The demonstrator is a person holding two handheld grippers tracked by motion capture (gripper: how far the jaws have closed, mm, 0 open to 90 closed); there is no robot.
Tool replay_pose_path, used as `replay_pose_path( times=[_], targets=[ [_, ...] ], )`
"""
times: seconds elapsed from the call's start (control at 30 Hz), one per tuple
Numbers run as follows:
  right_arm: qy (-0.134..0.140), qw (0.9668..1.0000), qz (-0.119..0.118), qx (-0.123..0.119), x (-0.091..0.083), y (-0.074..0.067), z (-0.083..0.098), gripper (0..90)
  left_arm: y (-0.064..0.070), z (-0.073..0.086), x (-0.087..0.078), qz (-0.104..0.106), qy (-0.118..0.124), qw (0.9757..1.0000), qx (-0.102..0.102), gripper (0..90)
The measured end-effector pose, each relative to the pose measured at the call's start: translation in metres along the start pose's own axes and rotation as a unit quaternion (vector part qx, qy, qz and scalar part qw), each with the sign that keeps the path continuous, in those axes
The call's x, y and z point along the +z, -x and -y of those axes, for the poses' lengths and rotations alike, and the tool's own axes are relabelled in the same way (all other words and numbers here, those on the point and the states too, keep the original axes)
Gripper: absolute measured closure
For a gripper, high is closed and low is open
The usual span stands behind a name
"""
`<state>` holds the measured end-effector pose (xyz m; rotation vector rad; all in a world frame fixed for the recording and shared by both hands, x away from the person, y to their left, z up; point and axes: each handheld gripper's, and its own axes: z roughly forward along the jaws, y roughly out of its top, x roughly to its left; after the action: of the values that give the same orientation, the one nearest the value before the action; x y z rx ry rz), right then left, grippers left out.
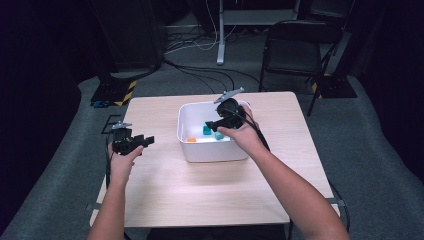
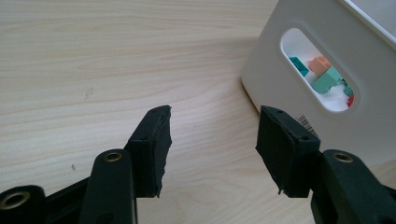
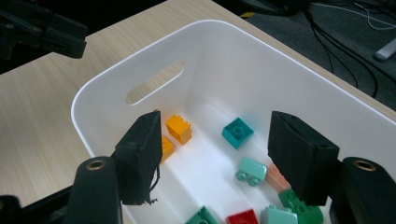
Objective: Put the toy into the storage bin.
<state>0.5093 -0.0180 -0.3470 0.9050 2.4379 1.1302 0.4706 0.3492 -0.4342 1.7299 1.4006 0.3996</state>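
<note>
So the small plastic building bricks are all sitting loose on the floor of the white plastic bin in the middle of the pale wooden table. From the right gripper view I count a yellow-orange brick near the handle-slot end, a teal square brick about mid-floor, a mint-green wheeled piece closer in, plus red, green and pinkish ones down at the bottom edge, partly cut off.

The right gripper hangs over the bin looking down into it, jaws spread wide with nothing between the pads. None of the bricks is being touched. The mint wheeled piece and the teal brick lie straight below and slightly ahead, roughly in line with the gap between the jaws, so my guess is either would be the easiest drop-and-pinch. The teal one sits rotated corner-on to the jaws, which might want a bit of wrist twist first.

The left gripper is over bare table, well off the bin's left side, pointing at the slotted wall; its jaws stand apart too, empty. The right hand is plainly the nearer one for anything inside.
</note>
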Motion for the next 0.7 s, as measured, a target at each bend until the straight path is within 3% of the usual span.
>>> replay_pose_path(
  times=[0.17,0.3,0.37,0.5,0.7],
  targets=[
    [0.007,0.9999,0.012,0.005,-0.018,0.006,0.011,34.5,0.001,-0.002,-0.003,0.001,0.003,0.9999,0.011,44.1],
    [0.013,0.9996,0.021,0.010,-0.033,0.009,0.018,34.3,0.003,-0.003,-0.003,0.002,0.008,1.0000,0.003,44.1],
    [0.015,0.9994,0.026,0.015,-0.040,0.009,0.021,34.2,0.002,-0.003,-0.003,0.001,0.005,0.9999,0.009,44.1],
    [0.030,0.9993,0.020,0.015,-0.054,0.008,0.030,33.9,0.003,-0.003,-0.003,0.001,0.006,0.9999,0.010,44.1],
    [0.023,0.9994,0.025,-0.004,-0.065,0.001,0.046,33.9,0.002,-0.004,-0.004,-0.001,0.007,0.9999,0.015,44.1]
  ],
)
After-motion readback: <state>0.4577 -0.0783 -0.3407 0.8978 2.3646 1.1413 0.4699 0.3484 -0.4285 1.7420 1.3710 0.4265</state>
